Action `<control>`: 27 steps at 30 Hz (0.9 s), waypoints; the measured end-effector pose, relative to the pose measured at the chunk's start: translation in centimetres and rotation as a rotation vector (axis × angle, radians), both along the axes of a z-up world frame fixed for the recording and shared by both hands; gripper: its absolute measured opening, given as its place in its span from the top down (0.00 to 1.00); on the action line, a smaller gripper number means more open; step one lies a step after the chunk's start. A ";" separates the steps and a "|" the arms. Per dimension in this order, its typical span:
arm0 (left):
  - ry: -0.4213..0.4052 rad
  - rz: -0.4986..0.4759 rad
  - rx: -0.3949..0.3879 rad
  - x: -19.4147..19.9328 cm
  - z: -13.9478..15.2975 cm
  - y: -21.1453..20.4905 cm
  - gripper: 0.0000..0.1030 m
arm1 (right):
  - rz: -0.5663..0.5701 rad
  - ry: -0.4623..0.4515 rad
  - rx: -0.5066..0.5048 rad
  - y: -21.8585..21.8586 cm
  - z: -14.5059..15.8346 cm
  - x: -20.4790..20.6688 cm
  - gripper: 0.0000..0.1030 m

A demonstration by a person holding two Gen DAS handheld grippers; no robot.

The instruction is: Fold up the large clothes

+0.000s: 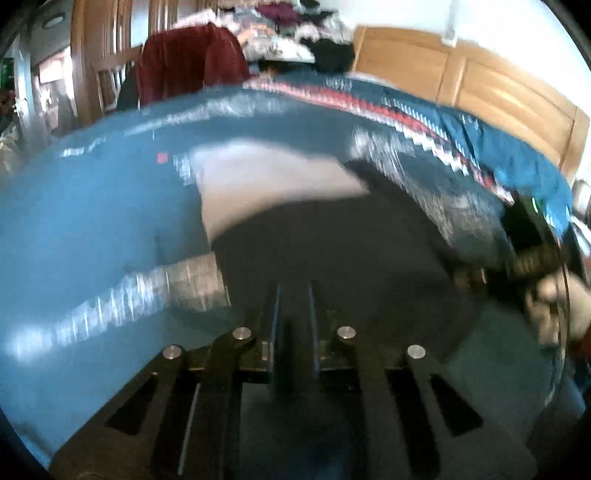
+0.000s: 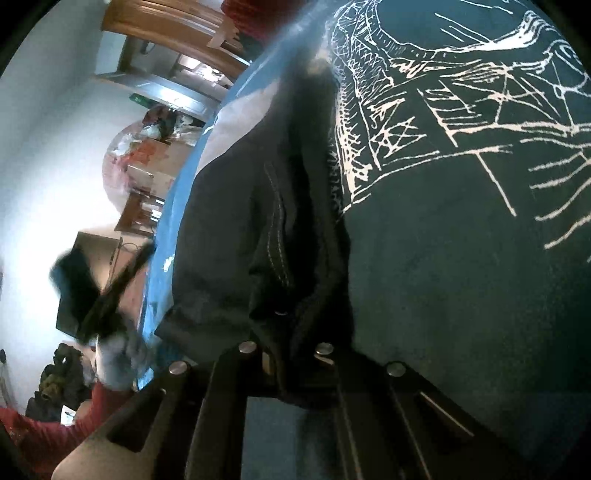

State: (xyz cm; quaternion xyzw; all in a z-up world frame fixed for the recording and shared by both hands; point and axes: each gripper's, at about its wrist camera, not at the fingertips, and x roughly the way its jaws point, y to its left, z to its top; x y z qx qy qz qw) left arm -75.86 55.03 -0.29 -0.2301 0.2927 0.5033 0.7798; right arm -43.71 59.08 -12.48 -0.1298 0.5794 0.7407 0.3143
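Observation:
A dark T-shirt (image 1: 332, 251) with a white line print (image 2: 461, 110) lies over a blue patterned bedspread (image 1: 92, 221). My left gripper (image 1: 294, 291) sits at the shirt's near edge, its blue-padded fingers (image 1: 275, 325) close together with dark cloth between them. The whole left wrist view is motion-blurred. My right gripper (image 2: 291, 354) is shut on a bunched, stitched fold of the T-shirt (image 2: 280, 240), which hides its fingertips. Each gripper shows blurred in the other's view: the right gripper (image 1: 517, 273) at the right edge, the left gripper (image 2: 110, 295) at the left.
A wooden headboard (image 1: 480, 85) runs behind the bed. A red garment (image 1: 188, 62) hangs over a chair, beside a pile of clothes (image 1: 288, 29). A person's hand (image 1: 561, 306) and red sleeve (image 2: 55, 432) show. The bedspread edge (image 2: 177, 206) borders open room.

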 end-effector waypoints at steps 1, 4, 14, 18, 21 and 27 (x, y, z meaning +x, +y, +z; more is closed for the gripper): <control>0.016 0.007 -0.014 0.3 -0.9 2.2 0.86 | 0.000 0.004 0.001 0.1 -0.1 0.0 1.00; 0.138 -0.009 -0.097 1.3 -5.9 6.1 0.94 | 0.007 0.009 0.009 0.0 -0.2 0.0 1.00; 0.080 0.033 0.018 1.2 -0.8 14.4 0.93 | 0.006 0.032 0.055 -0.9 -1.2 0.6 1.00; 0.216 0.125 -0.136 1.0 -6.8 21.8 0.89 | 0.005 0.044 0.063 -1.1 -1.2 0.8 1.00; 0.256 0.123 -0.115 1.3 -7.4 22.2 0.90 | 0.004 0.056 0.062 -1.3 -1.5 1.0 1.00; 0.036 -0.010 -0.008 -0.5 -1.1 10.7 0.91 | 0.004 0.062 0.065 -1.7 -1.5 1.3 1.00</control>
